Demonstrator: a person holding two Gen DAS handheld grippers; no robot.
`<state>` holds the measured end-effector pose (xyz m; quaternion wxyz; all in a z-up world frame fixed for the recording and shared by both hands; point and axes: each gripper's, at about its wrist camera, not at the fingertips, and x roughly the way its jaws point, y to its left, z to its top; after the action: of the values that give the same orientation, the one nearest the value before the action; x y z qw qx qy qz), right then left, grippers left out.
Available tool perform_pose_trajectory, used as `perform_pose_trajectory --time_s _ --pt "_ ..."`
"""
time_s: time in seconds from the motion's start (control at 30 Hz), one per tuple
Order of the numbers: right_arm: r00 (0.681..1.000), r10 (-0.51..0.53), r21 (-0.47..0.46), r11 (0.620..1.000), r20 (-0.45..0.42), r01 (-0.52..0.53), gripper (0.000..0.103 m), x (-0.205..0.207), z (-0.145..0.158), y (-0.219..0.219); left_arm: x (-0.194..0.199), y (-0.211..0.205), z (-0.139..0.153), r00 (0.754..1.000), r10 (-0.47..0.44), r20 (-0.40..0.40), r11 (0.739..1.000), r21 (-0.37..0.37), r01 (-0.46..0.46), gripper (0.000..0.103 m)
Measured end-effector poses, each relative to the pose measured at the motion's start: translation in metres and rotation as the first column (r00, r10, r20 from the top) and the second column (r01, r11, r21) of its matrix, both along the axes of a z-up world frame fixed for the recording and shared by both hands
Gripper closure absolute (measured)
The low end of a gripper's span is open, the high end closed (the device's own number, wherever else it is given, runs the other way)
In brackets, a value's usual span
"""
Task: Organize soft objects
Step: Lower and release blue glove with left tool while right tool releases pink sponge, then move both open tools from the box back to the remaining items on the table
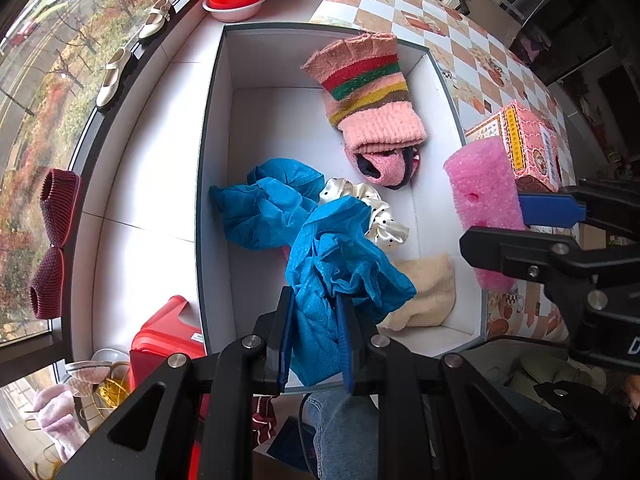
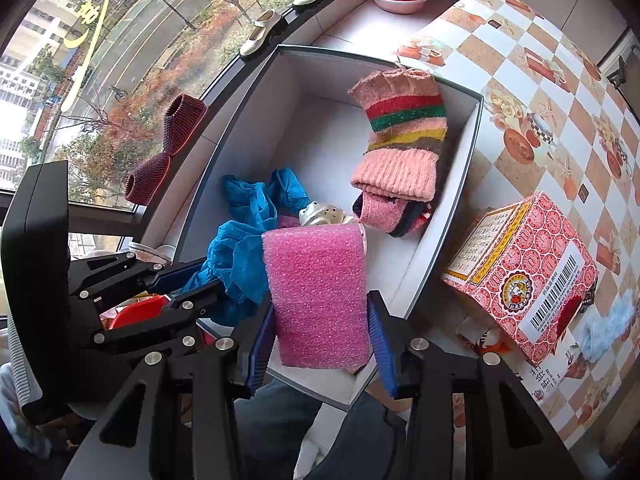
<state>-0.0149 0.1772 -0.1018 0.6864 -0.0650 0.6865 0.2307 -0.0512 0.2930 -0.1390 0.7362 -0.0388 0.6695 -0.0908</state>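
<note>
Crumpled blue mesh cloths [image 1: 344, 264]: two;
Striped pink knitted sweaters [image 1: 368, 92]: one;
Pink bubble-foam sheets [image 2: 318, 296]: one;
Cream strap shoes [image 1: 112, 78]: two;
Maroon knitted slippers [image 1: 58, 200]: two

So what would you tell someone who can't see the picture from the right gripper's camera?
The right gripper is shut on a pink foam sheet above an open white box. The box holds a striped pink knit and blue cloth; the left gripper pinches more blue cloth. A red patterned carton sits on the checked tabletop.
</note>
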Motion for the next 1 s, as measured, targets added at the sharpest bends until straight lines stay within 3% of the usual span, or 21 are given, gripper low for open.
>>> perform_pose_trajectory --time_s 0.1,0.17,0.2,0.23,0.27,0.3,0.37,0.43,0.53,0.73,0.87,1.0 --pt "1.000 -0.002 0.003 1.000 -0.001 0.002 0.058 0.001 0.000 0.000 0.000 0.001 0.001 1.000 -0.002 0.001 1.000 -0.009 0.002 0.075" --pt "1.000 0.000 0.011 1.000 -0.003 0.001 0.057 0.002 0.000 0.000 0.001 -0.001 0.001 1.000 -0.011 -0.001 1.000 -0.011 0.011 0.061" --pt "1.000 0.000 0.017 1.000 -0.004 0.000 0.056 0.003 0.000 0.000 0.002 -0.002 0.001 1.000 -0.013 -0.006 1.000 -0.007 0.013 0.047" --pt "1.000 0.000 0.019 1.000 -0.003 0.000 0.040 0.003 0.002 0.001 0.002 -0.002 0.000 1.000 -0.014 -0.014 1.000 -0.002 0.014 0.031" --pt "1.000 -0.001 0.023 1.000 0.001 0.001 0.016 0.004 0.003 0.001 0.003 -0.003 -0.001 1.000 -0.014 -0.021 1.000 0.000 0.014 0.024" --pt "1.000 -0.002 0.031 1.000 0.012 0.002 0.011 0.004 0.006 0.001 0.003 -0.004 -0.001 1.000 -0.013 -0.027 1.000 0.000 0.013 0.020" --pt "0.999 -0.001 0.043 0.999 0.032 0.000 0.011 0.005 0.012 0.002 0.004 -0.003 0.001 1.000 0.001 -0.019 1.000 -0.015 -0.001 0.018" --pt "0.999 -0.004 0.039 0.999 0.051 0.002 0.011 0.007 0.018 0.002 0.006 -0.002 0.003 1.000 0.014 -0.015 1.000 -0.013 -0.015 0.001" --pt "0.997 -0.037 0.047 0.998 0.072 0.034 0.011 0.011 0.029 -0.005 0.011 0.001 0.007 0.999 0.040 -0.006 0.999 -0.012 -0.040 0.000" --pt "0.968 -0.189 0.093 0.980 0.163 0.176 0.011 0.025 0.072 -0.053 0.028 -0.005 0.029 0.999 0.040 0.021 0.995 -0.088 -0.038 0.000" --pt "0.923 -0.327 0.102 0.944 0.203 0.312 0.011 0.034 0.089 -0.107 0.045 -0.023 0.046 0.999 0.014 0.030 0.987 -0.160 -0.009 0.000" --pt "0.849 -0.486 0.075 0.873 0.207 0.482 0.011 0.037 0.085 -0.178 0.059 -0.058 0.065 0.998 -0.049 0.046 0.977 -0.206 0.057 0.000"
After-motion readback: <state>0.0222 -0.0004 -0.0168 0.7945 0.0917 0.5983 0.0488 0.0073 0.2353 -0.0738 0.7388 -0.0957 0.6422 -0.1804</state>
